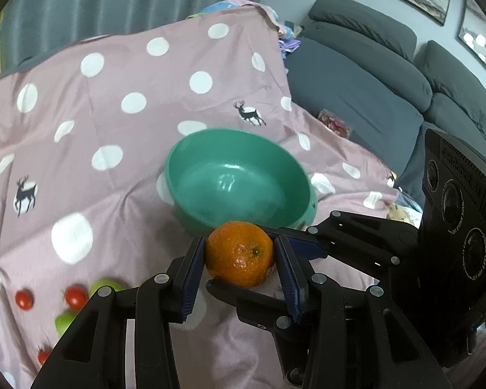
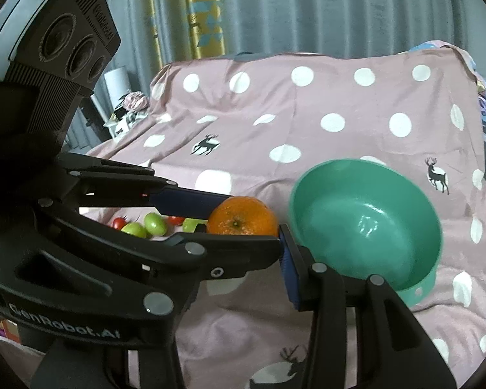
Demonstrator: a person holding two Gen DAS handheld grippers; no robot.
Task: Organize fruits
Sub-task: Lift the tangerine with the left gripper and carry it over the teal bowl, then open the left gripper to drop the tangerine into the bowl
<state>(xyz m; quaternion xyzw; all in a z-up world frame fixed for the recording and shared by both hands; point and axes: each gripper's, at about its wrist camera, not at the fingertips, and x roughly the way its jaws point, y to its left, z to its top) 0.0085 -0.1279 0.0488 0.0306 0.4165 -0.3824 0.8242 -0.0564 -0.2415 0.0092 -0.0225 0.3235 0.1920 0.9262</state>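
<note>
Centrally, orange (image 1: 239, 253) pinched between blue pads of left gripper (image 1: 240, 270), raised above pink dotted cloth (image 1: 120, 129), just beside rim of green bowl (image 1: 239, 175). Right gripper (image 1: 269, 256) crosses from right, fingers above and below same orange, also gripping it. Bowl holds nothing. Green fruits (image 2: 145, 225) and cherry tomatoes (image 1: 24, 299) on cloth, partly hidden behind gripper arms. Grey sofa (image 1: 366, 74) beyond.

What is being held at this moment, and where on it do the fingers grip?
The orange is held by both grippers together: left gripper pads press its sides, right gripper fingers cross it, front and back.
</note>
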